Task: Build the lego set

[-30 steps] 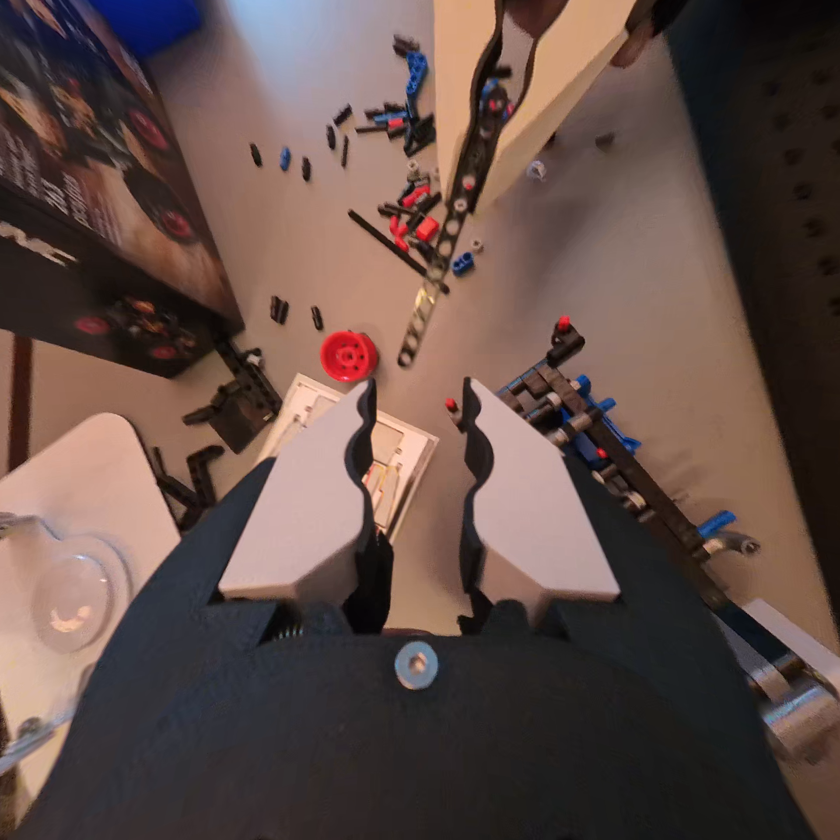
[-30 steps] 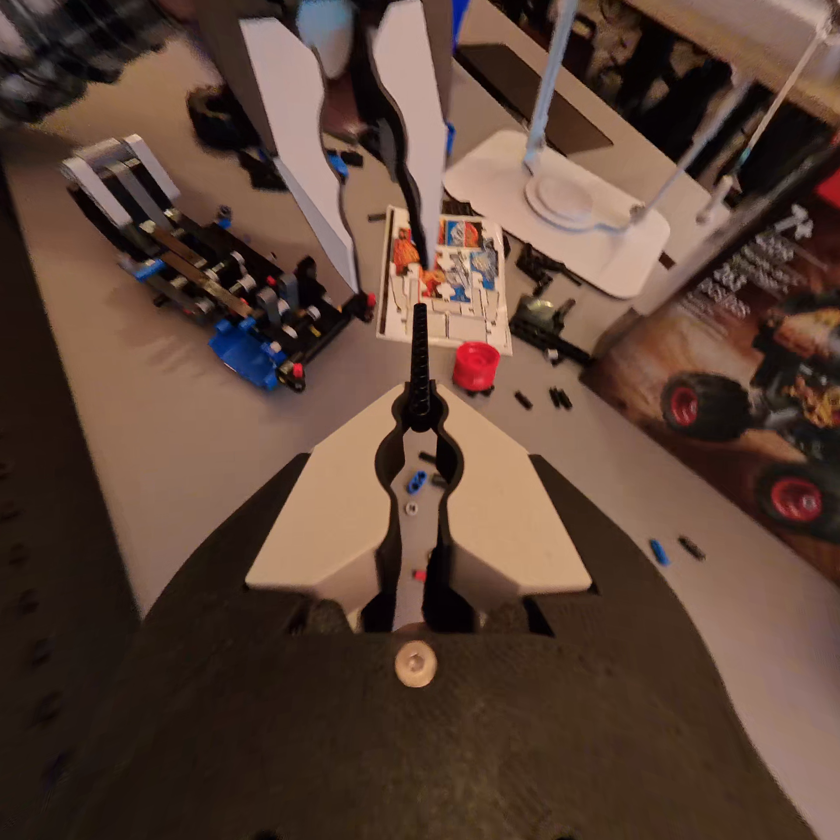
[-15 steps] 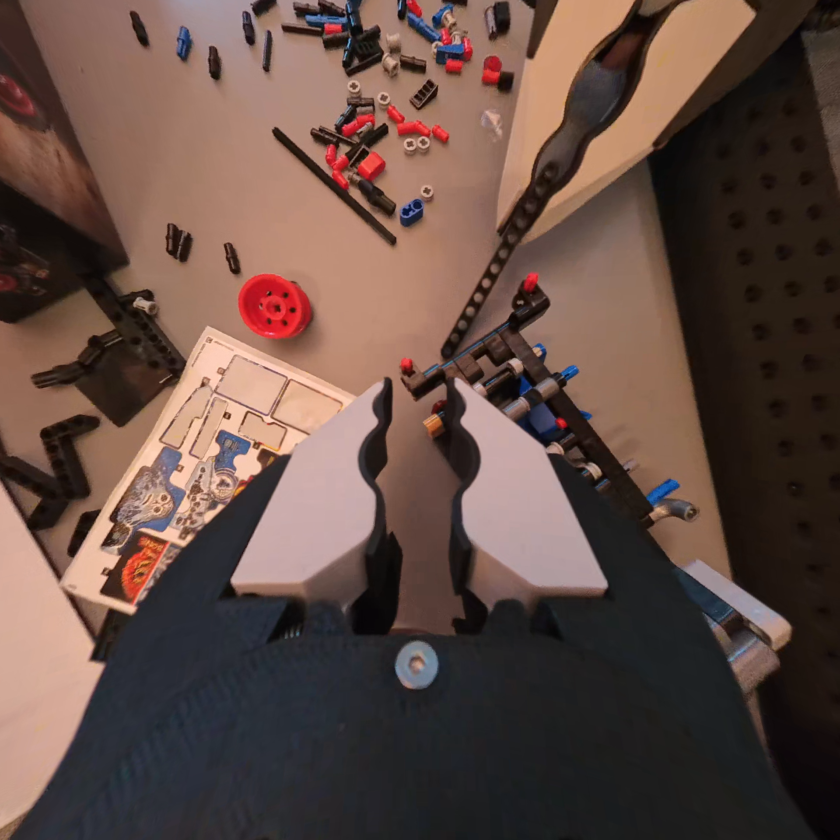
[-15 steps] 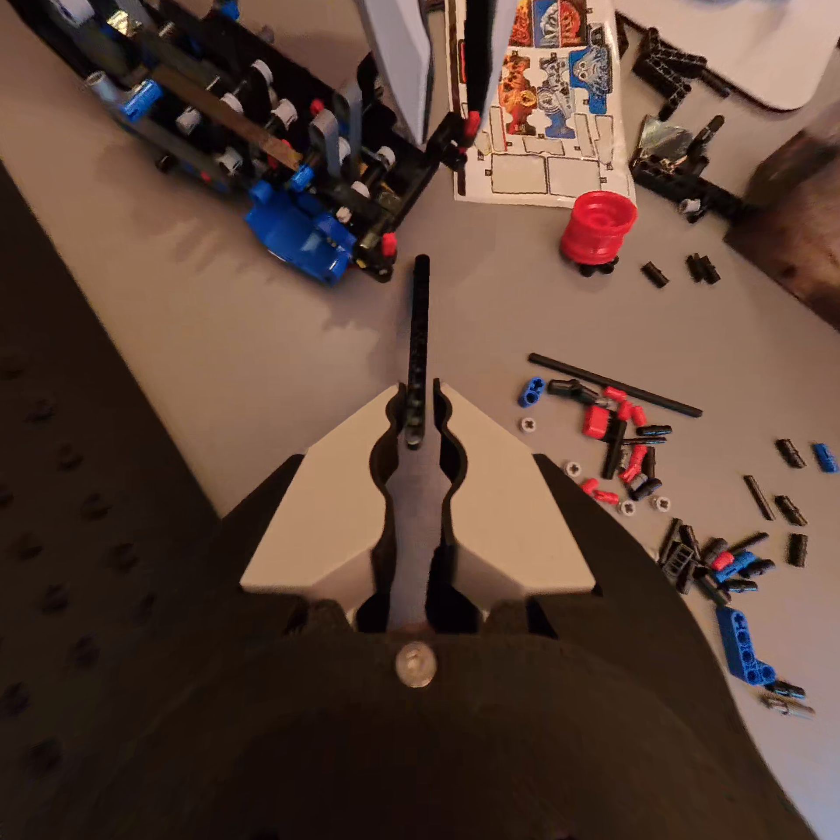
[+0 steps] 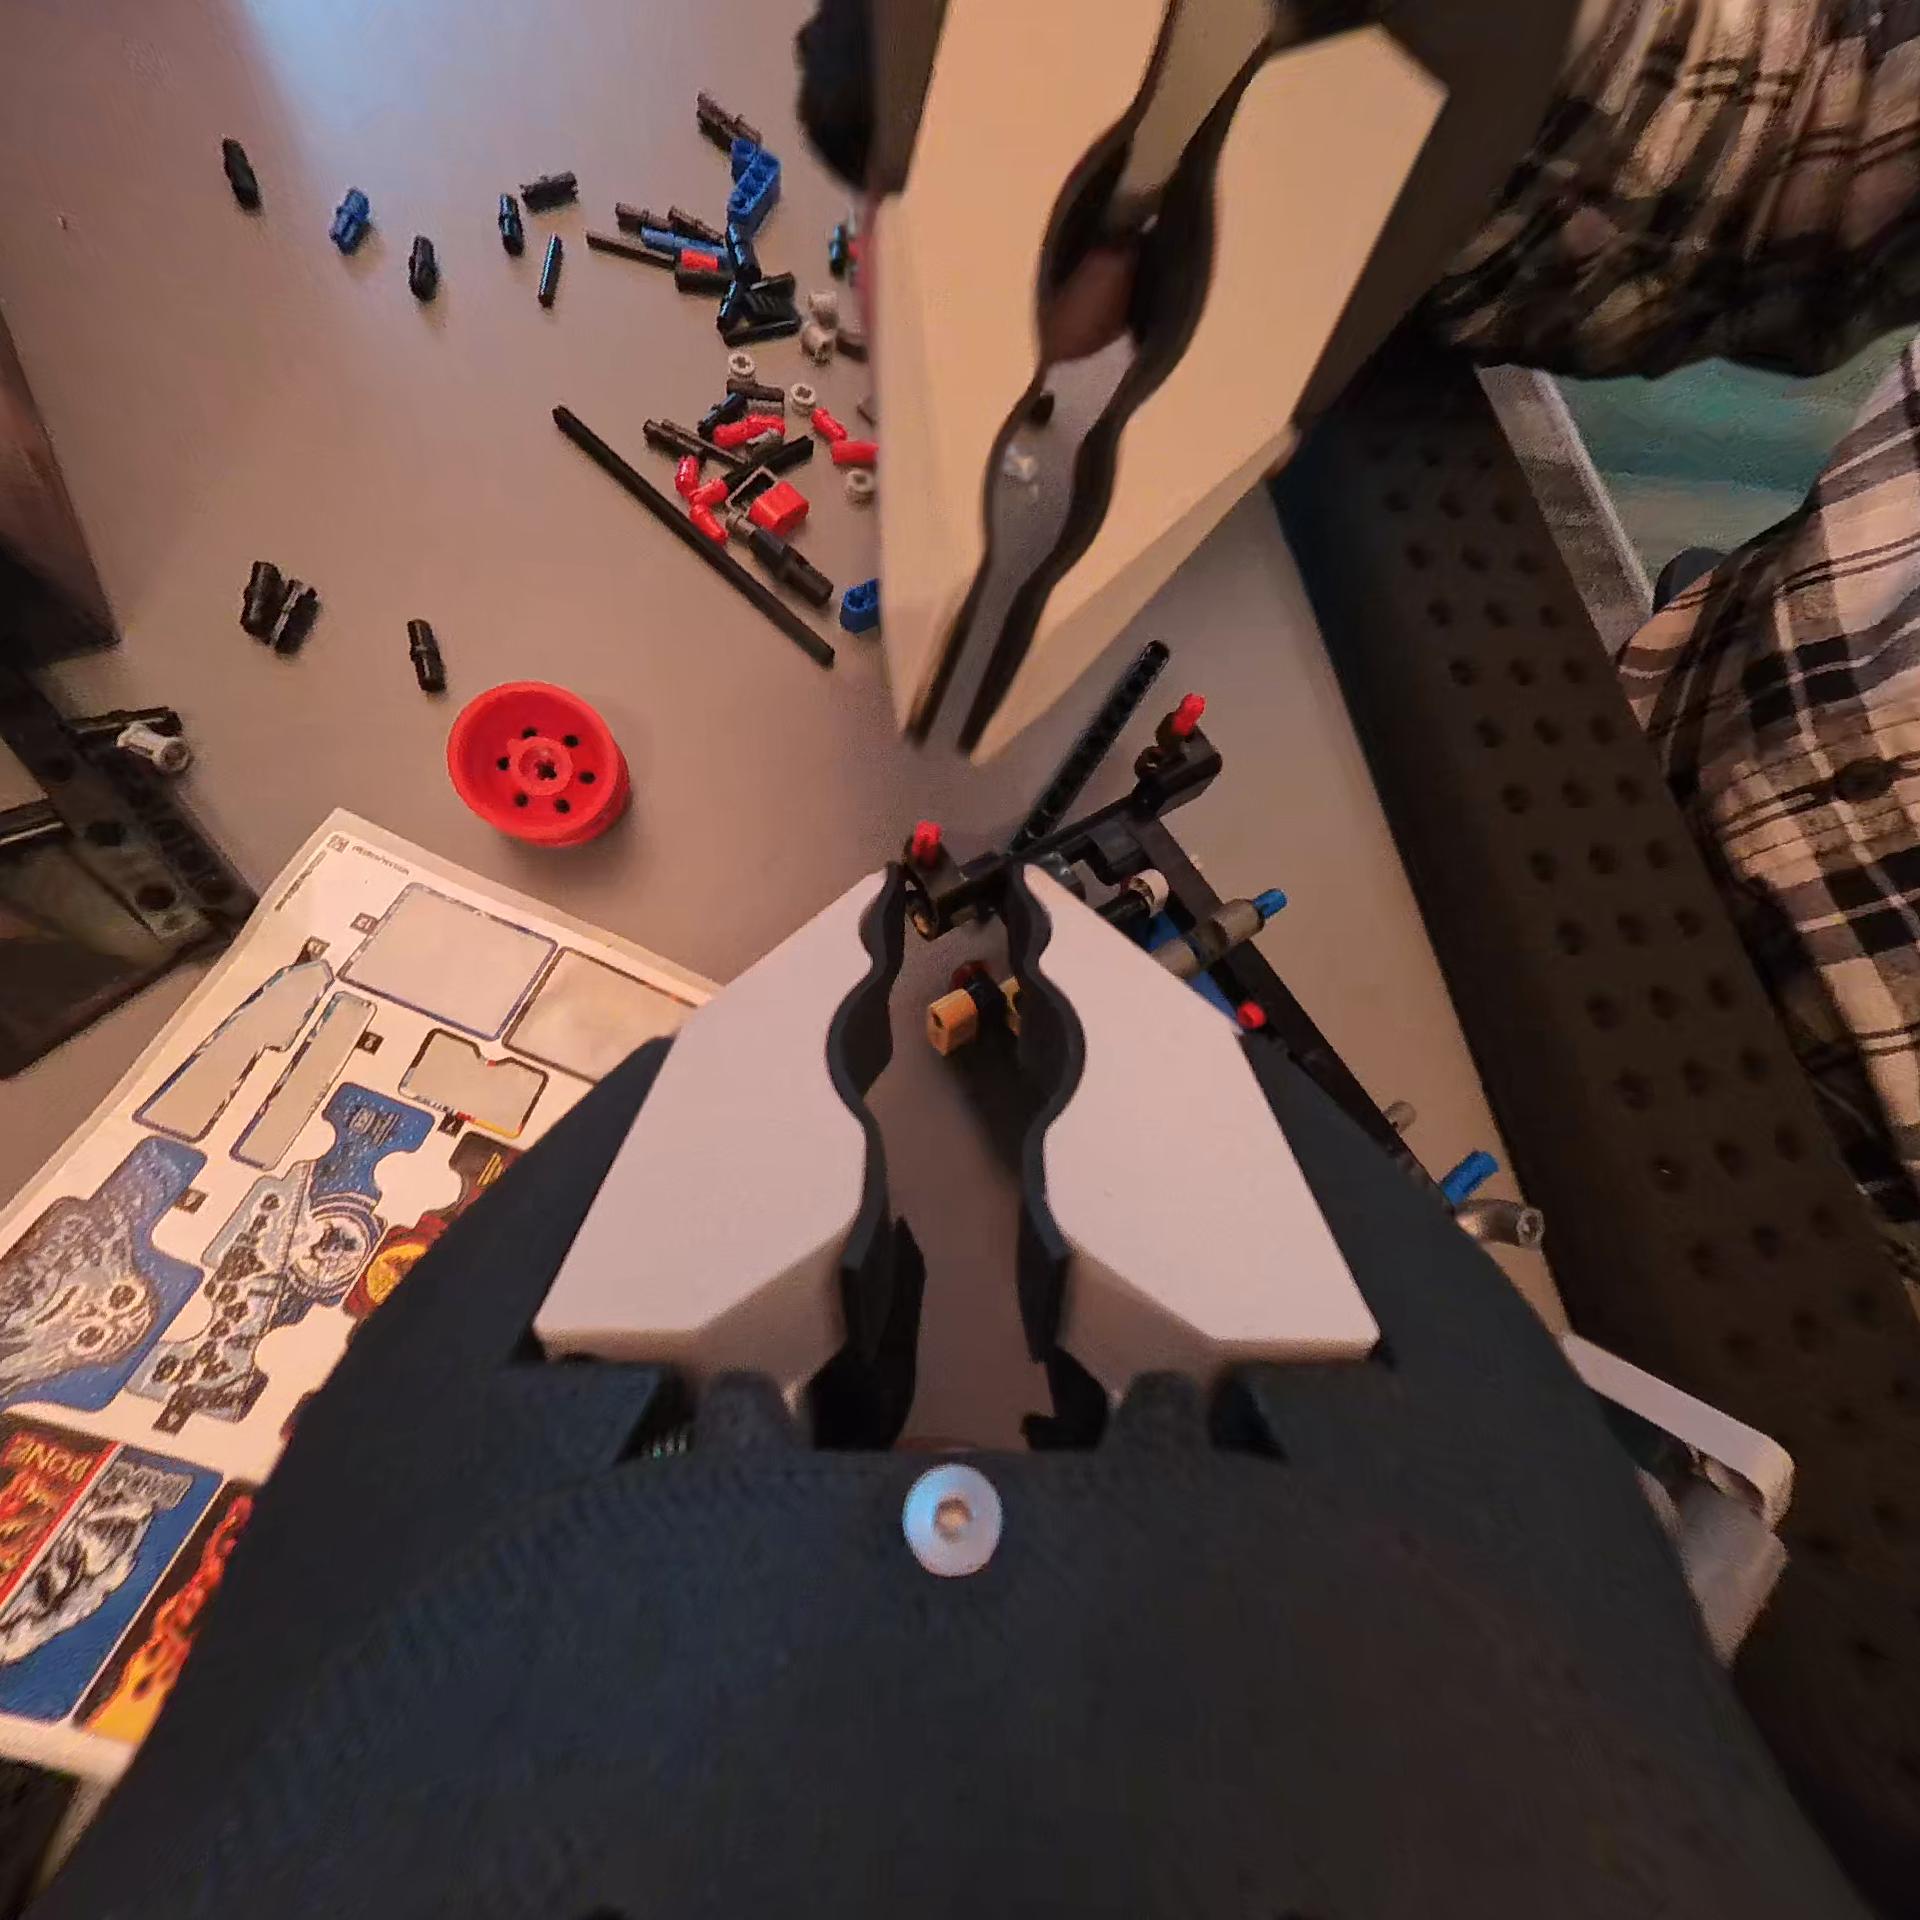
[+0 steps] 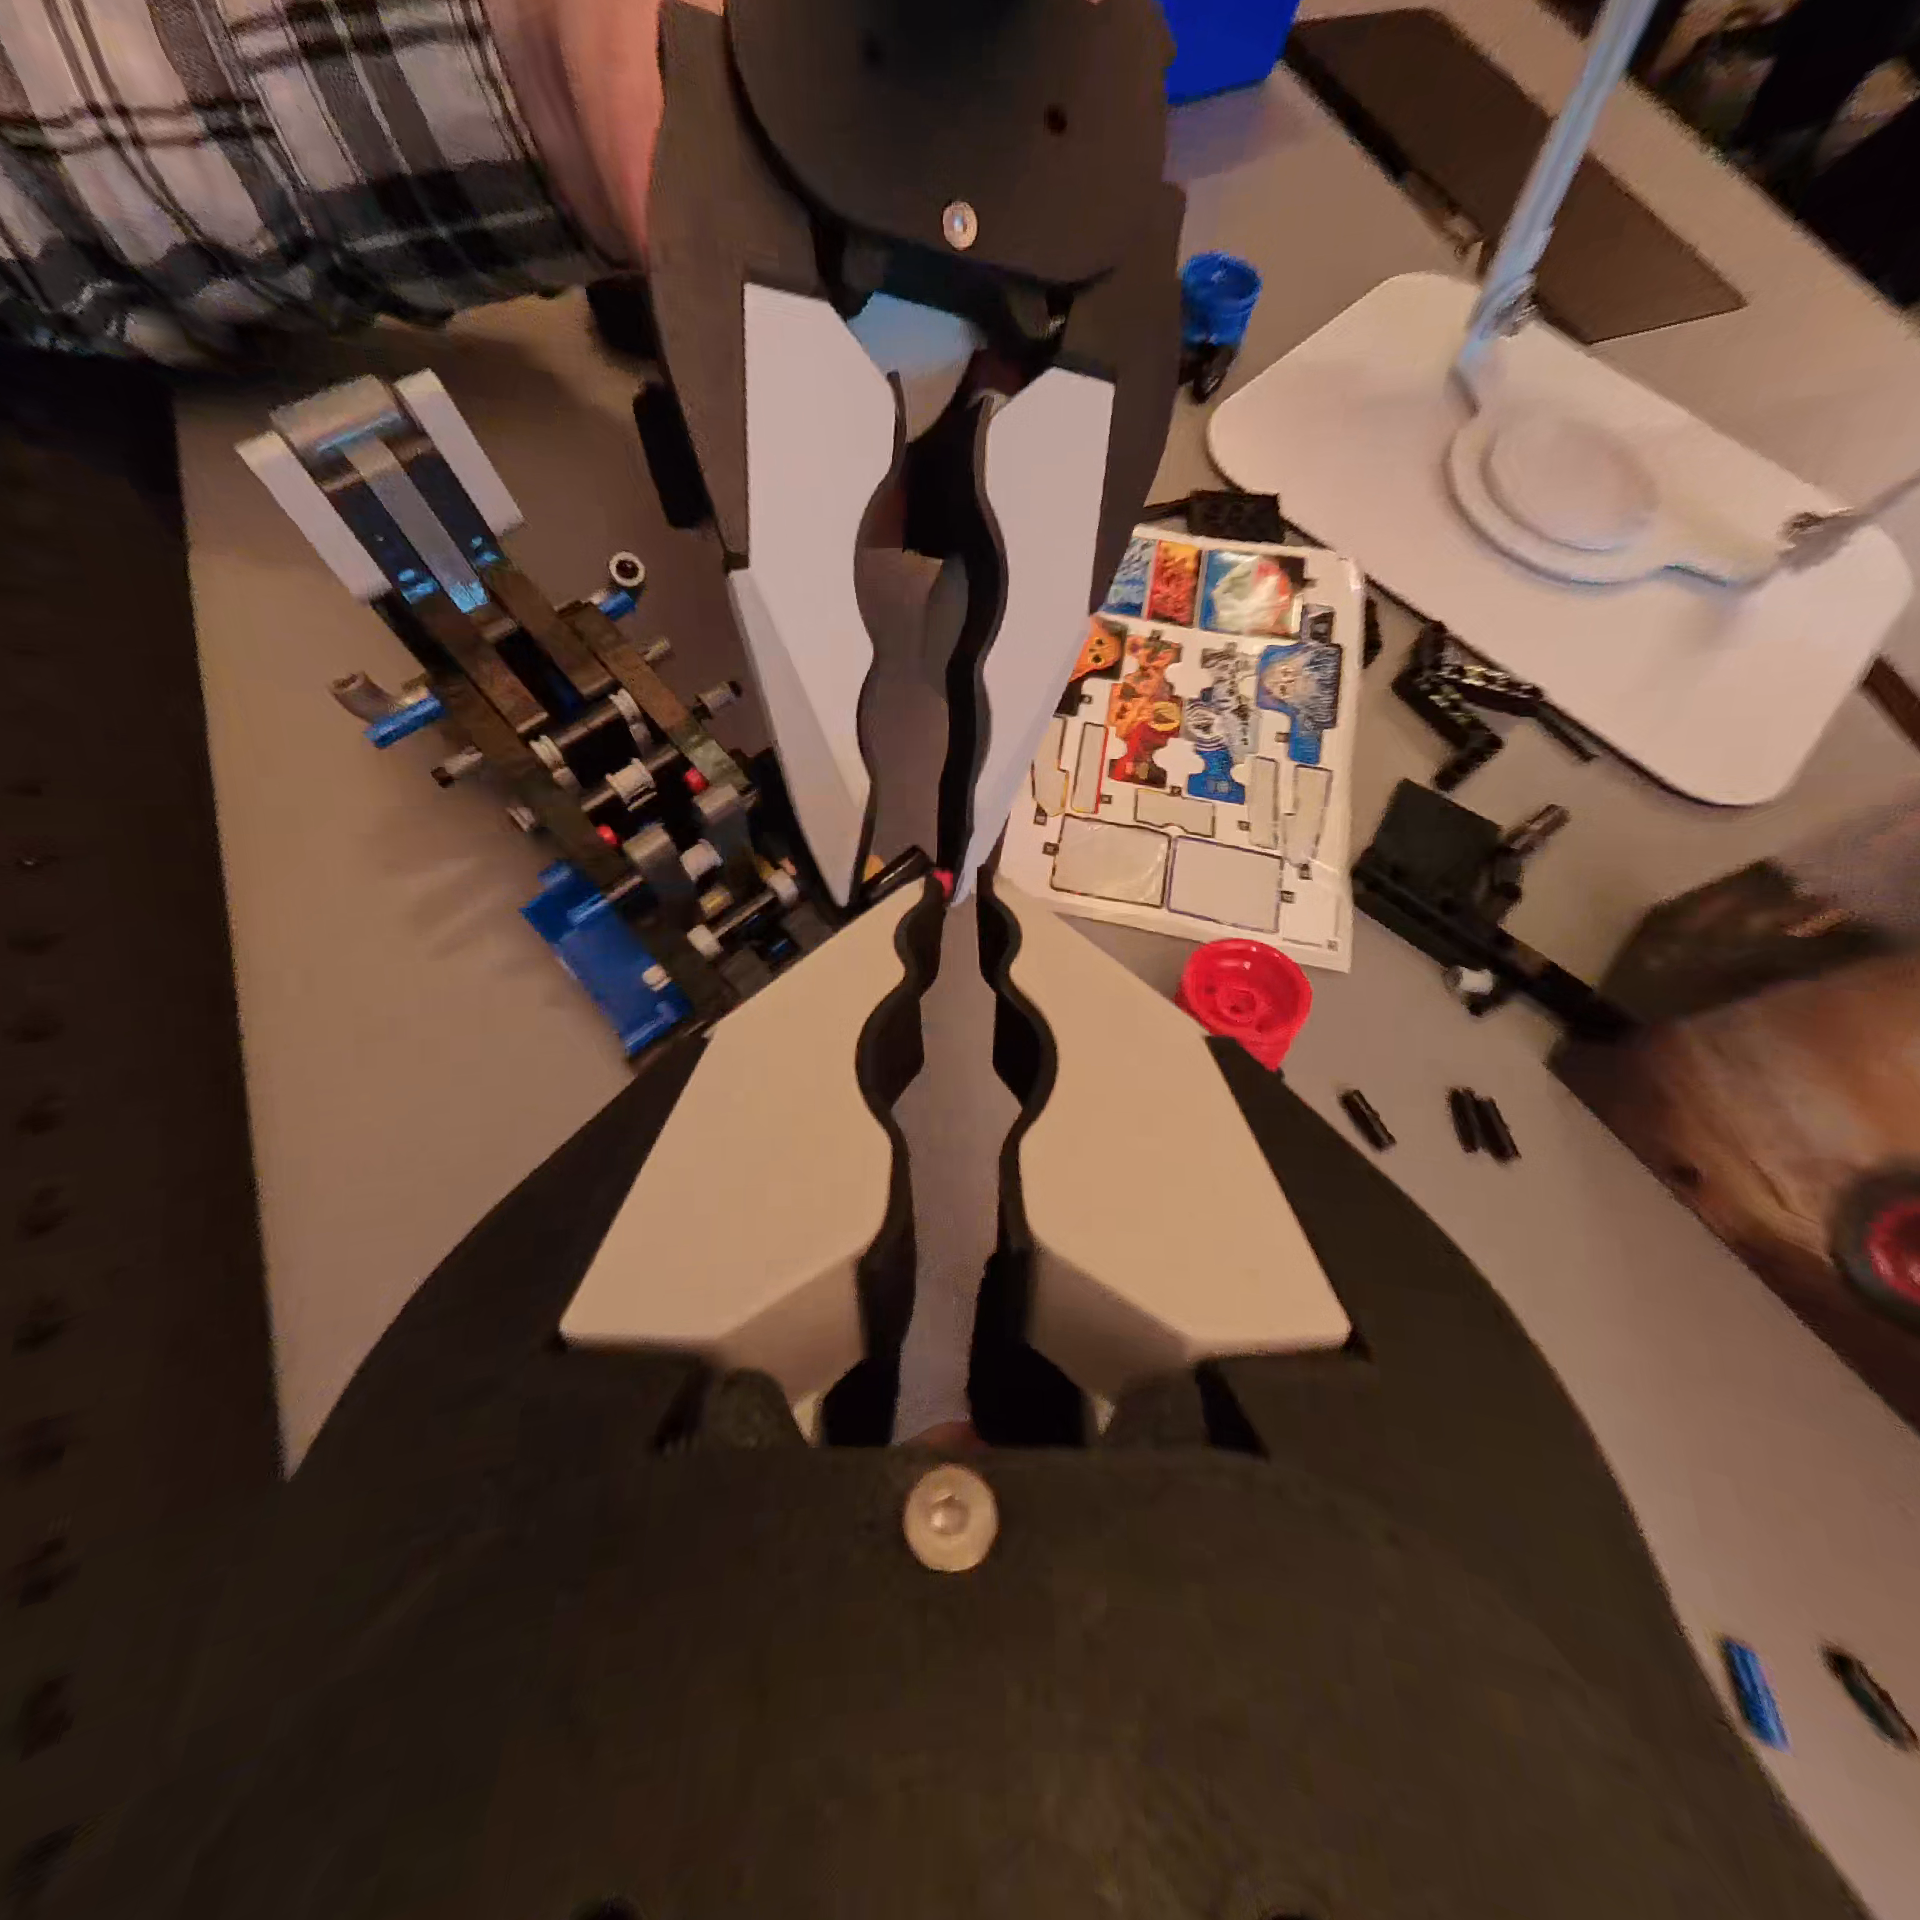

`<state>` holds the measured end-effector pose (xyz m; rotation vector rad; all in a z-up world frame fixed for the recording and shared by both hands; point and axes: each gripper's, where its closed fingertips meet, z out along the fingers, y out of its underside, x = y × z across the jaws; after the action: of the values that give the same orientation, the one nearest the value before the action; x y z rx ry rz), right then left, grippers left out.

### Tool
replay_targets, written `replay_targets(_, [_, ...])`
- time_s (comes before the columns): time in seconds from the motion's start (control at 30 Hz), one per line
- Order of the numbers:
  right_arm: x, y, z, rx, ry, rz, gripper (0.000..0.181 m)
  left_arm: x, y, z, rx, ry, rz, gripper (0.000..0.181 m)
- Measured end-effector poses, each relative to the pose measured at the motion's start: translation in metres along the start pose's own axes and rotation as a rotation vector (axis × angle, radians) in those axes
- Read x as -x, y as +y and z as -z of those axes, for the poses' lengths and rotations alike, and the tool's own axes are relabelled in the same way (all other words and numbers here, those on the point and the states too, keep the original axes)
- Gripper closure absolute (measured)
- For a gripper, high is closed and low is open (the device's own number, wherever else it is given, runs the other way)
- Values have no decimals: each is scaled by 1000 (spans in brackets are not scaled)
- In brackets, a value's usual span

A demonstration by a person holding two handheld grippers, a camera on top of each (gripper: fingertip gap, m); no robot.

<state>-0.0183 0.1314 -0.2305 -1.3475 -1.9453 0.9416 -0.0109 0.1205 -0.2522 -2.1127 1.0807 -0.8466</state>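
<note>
Fingertips of left gripper (image 5: 953, 899) slightly apart at frame centre, straddling front end of black-and-blue chassis (image 5: 1179, 769); clamped or merely touching, cannot tell. Just beyond, long black beam (image 5: 1101, 743) leaning on chassis, right gripper (image 5: 943, 736) beside it, fingers parted, empty. Likely step: fitting beam. Next: steady chassis, press beam onto pins.

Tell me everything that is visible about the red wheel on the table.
The red wheel is a round hub of glossy plastic, without a tyre. Its face shows a centre hole ringed by small dark holes, inside a deep rim. It rests on the grey table, tilted, with its face turned partly upward in the left wrist view. It lies just beyond the corner of the sticker sheet, beside a few small black pins. No claw touches it.
</note>
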Motion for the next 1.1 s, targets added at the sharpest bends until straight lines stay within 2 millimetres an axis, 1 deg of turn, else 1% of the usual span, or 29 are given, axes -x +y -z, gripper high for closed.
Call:
replay_targets(0.07, [-2, 4, -10, 24, -48, -12, 181, 1, 0, -2, -13, -4, -4, 164])
replay_targets(0.23, [-1, 5, -11, -20, -128, -65, 181, 0, 0, -1, -45, 21, 4, 164])
replay_targets(0.3, [1, 4, -9, -49, -161, -96, 181, -2, 0, -2, -45, 31, -8, 164])
replay_targets(0.4, [2, 4, -6, -59, -184, -100, 181, -3, -1, -3, -50, 39, -7, 164])
replay_targets(0.43, [4, 4, -6, -64, -203, -109, 171, -3, -1, -3, -51, 39, -6, 164])
replay_targets(0.47, [7, 3, -5, -70, -226, -117, 171, -2, -1, -3, -53, 35, -3, 164])
replay_targets(0.53, [5, 7, -9, -54, -204, -102, 178, -1, -1, -3, -56, 37, 5, 165])
replay_targets(0.6, [7, 6, -11, -54, -201, -97, 179, -2, -1, -3, -53, 35, 1, 165])
replay_targets(0.83, [7, 6, -9, -81, -199, -89, 180, -2, -1, -4, -61, 36, -12, 164])
replay_targets(0.97, [7, 6, -10, -94, -209, -121, 181, -2, -1, -4, -69, 57, -14, 165])
replay_targets(1.1, [6, 5, -11, -97, -180, -86, 181, -1, -1, -3, -86, 77, -2, 165])
